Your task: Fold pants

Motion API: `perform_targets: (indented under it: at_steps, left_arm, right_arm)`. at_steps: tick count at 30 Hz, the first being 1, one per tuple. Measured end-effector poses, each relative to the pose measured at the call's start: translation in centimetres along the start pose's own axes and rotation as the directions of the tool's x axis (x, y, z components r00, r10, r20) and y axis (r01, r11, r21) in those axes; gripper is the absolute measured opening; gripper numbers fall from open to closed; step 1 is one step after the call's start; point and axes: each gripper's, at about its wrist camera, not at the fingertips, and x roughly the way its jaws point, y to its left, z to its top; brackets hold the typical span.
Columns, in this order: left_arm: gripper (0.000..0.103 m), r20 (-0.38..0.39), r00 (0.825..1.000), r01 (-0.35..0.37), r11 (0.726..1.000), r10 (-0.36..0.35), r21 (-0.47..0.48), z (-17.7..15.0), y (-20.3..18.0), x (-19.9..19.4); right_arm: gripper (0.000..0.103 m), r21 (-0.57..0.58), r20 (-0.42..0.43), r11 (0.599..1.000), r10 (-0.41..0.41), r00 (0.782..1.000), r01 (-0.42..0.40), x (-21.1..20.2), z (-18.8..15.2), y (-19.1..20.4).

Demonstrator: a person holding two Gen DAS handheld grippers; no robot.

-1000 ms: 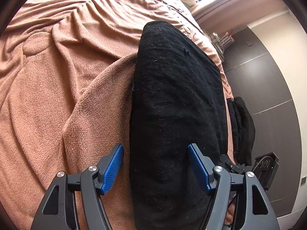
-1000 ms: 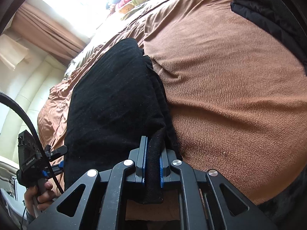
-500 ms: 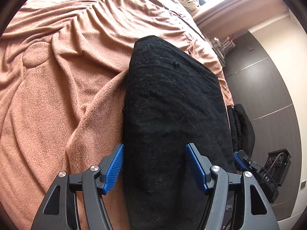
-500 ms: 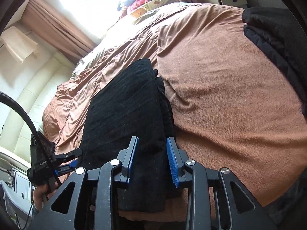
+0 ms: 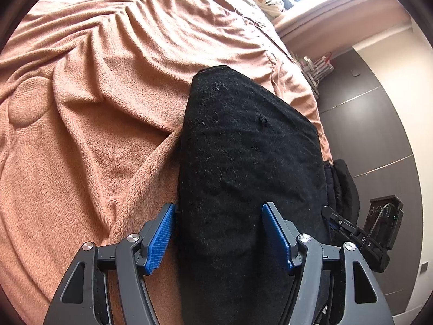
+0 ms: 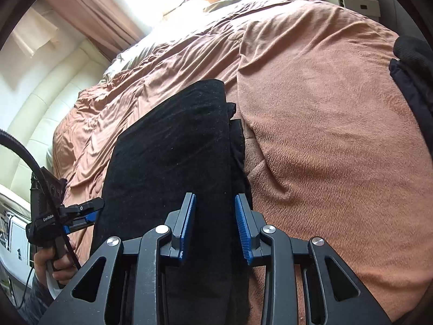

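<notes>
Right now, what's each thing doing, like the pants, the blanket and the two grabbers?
Pants: folded, lying flat on the blanket.
Blanket: spread over the bed, wrinkled.
Left gripper: open, fingers either side of the pants' near end, not pinching.
Right gripper: open, fingers apart above the pants' edge, gripping nothing.
Dark clothes: heaped at the bed's edge.

Black, lint-flecked pants (image 5: 243, 162) on a plain salmon-brown fleece blanket (image 5: 94, 94). Blue ribbed pads (image 6: 243, 227) on black hand-held gripper frames. Beyond the blanket, cream padded headboard (image 6: 32, 113), brown curtain (image 6: 89, 8), dark grey wardrobe panels (image 5: 379, 124).
</notes>
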Motion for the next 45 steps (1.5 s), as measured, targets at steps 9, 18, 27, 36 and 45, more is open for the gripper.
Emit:
perform_targets:
  at_steps: [9, 18, 27, 36, 45]
  left_arm:
    - [0.068, -0.071, 0.992, 0.099, 0.992, -0.104, -0.076, -1.1, 1.1, 0.8]
    - [0.034, -0.029, 0.995, 0.096, 0.995, -0.097, -0.032, -1.5, 0.2, -1.4]
    - [0.029, -0.014, 0.997, 0.076, 0.997, -0.076, 0.004, -0.1, 0.2, -3.6]
    - [0.041, -0.046, 0.998, 0.037, 0.999, -0.038, -0.010, 0.4, 1.8, -1.9]
    - [0.046, -0.059, 0.997, 0.057, 0.998, -0.058, -0.017, 0.8, 2.5, -0.9]
  right_arm:
    - [0.051, 0.086, -0.050, 0.990, 0.113, 0.992, -0.108, 2.5, 1.5, -2.9]
    - [0.052, 0.081, -0.077, 0.980, 0.187, 0.979, -0.181, 4.7, 1.5, -3.1]
    - [0.050, 0.110, -0.067, 0.973, 0.212, 0.975, -0.204, 5.1, 1.0, -2.4]
    - [0.051, 0.142, -0.106, 0.968, 0.221, 0.969, -0.206, 6.2, 0.8, -2.1]
    - [0.064, 0.205, -0.121, 0.931, 0.331, 0.936, -0.303, 8.6, 1.9, -3.8]
